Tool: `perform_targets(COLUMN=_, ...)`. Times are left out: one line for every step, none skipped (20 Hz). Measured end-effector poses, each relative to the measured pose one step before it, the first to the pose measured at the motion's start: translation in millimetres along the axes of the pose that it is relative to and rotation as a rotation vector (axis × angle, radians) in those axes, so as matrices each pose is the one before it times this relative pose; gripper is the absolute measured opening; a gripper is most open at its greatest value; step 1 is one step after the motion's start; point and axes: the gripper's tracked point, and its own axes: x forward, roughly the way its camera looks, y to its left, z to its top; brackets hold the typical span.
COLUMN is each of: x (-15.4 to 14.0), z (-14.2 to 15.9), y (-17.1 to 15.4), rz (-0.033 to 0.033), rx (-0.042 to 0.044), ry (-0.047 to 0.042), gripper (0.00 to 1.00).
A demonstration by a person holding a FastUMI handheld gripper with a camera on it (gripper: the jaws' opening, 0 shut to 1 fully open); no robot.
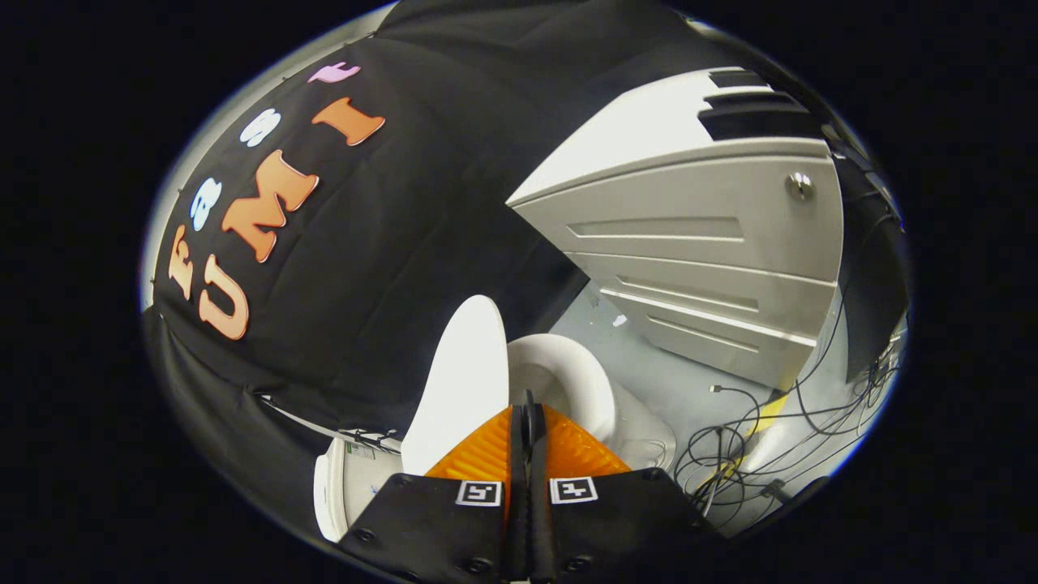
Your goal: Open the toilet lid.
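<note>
Standing raised just beyond the fingertips, the smooth white oval toilet lid [458,381] sits at eleven o'clock from the gripper [531,410], whose fingers are pressed together with nothing between them. The white ceramic toilet bowl [568,381] lies open at one o'clock. Farther off at two o'clock stand a pale grey drawer cabinet [697,251] and tangled black cables [754,438].
</note>
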Motion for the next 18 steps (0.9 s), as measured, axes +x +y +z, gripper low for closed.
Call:
perform_targets(x=-4.18, z=2.09, y=8.97, rz=0.00291, rx=-0.02519, ry=-0.00084, gripper=0.08)
perform_targets(x=-3.67, z=1.82, y=9.15, rz=0.00320, rx=-0.02989, ry=-0.00328, gripper=0.08)
perform_targets(x=-4.43, z=1.79, y=9.50, rz=0.00562, rx=-0.03418, ry=-0.00292, gripper=0.08)
perform_targets(x=-5.37, z=2.76, y=10.07, rz=0.00713, rx=-0.03092, ry=-0.00348, gripper=0.08)
perform_targets(x=-4.54, z=2.60, y=10.30, rz=0.00988, rx=-0.02844, ry=-0.00371, gripper=0.08)
perform_targets(x=-3.61, z=2.92, y=9.36, rz=0.00858, rx=-0.02077, ry=-0.00268, gripper=0.08)
perform_targets(x=-3.07, z=1.87, y=7.36, rz=0.00311, rx=-0.01830, ry=0.00056, gripper=0.08)
perform_targets(x=-2.27, z=1.29, y=6.02, rz=0.00046, rx=-0.02006, ry=-0.00092, gripper=0.08)
perform_targets(x=-2.69, z=1.04, y=6.15, rz=-0.00105, rx=-0.00790, ry=0.00243, gripper=0.08)
perform_targets(x=-3.36, z=2.92, y=8.81, rz=0.00150, rx=0.00544, ry=-0.00387, gripper=0.08)
perform_targets(x=-4.47, z=2.29, y=9.74, rz=0.00666, rx=0.00103, ry=0.00194, gripper=0.08)
perform_targets(x=-0.89, z=1.14, y=8.21, rz=0.00740, rx=-0.02396, ry=-0.00255, gripper=0.08)
perform_targets(x=-3.23, z=0.40, y=6.98, rz=0.00183, rx=-0.03501, ry=-0.00042, gripper=0.08)
perform_targets(x=-2.60, z=1.11, y=6.56, rz=0.00090, rx=-0.03552, ry=0.00233, gripper=0.08)
perform_targets(x=-2.95, z=0.93, y=6.13, rz=-0.00114, rx=-0.02725, ry=-0.00128, gripper=0.08)
perform_targets(x=-0.89, z=1.34, y=7.33, rz=0.00032, rx=-0.02163, ry=-0.00370, gripper=0.08)
perform_targets(x=-1.23, z=1.36, y=5.80, rz=-0.00067, rx=-0.01902, ry=-0.00262, gripper=0.08)
perform_targets(x=-2.06, z=1.25, y=4.66, rz=0.00053, rx=-0.01787, ry=-0.00405, gripper=0.08)
